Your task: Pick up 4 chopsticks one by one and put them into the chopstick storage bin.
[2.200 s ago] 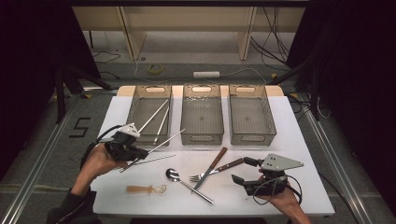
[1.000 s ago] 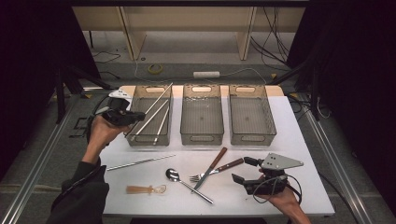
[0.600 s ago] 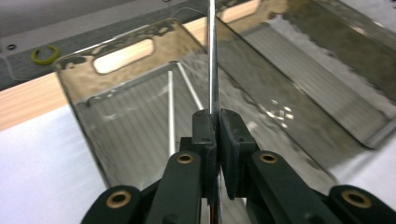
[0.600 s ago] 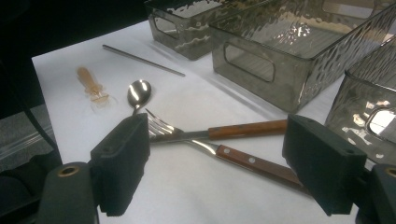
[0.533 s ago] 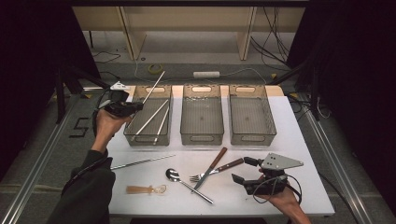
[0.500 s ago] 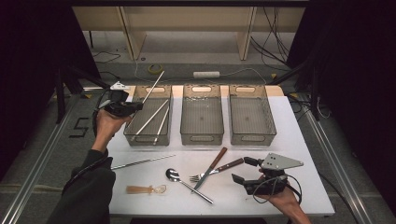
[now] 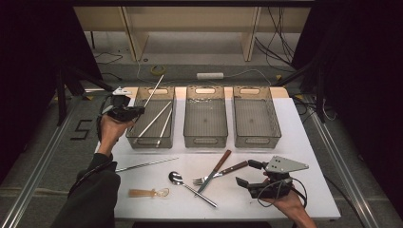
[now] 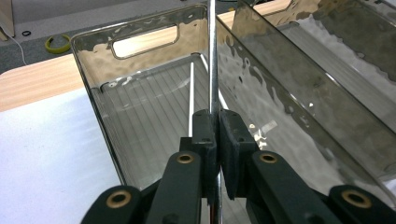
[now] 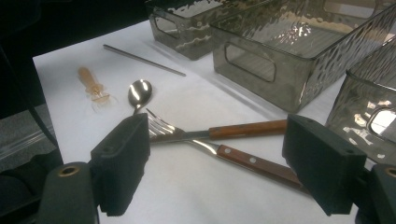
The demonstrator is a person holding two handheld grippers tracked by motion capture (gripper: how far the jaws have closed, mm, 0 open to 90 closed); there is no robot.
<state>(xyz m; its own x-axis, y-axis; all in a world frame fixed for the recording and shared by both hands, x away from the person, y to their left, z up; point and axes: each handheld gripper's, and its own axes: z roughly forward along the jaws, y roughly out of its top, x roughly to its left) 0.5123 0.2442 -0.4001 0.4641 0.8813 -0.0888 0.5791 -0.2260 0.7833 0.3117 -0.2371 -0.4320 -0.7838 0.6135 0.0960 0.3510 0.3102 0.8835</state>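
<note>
The left gripper [image 8: 214, 140] has its jaws clamped tight on a metal chopstick [image 8: 213, 56], which rises straight ahead of them over the left bin [image 7: 138, 107], where two more chopsticks [image 7: 157, 119] lie. The right gripper [image 9: 233, 163] rests with its jaws wide apart, empty; just beyond them lie the fork [image 9: 187, 135] and knife [image 9: 252, 161].

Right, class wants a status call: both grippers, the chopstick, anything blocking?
Left gripper shut on metal chopstick, over left bin. Right gripper open, idle by fork. Two chopsticks already inside; nothing blocking.
</note>
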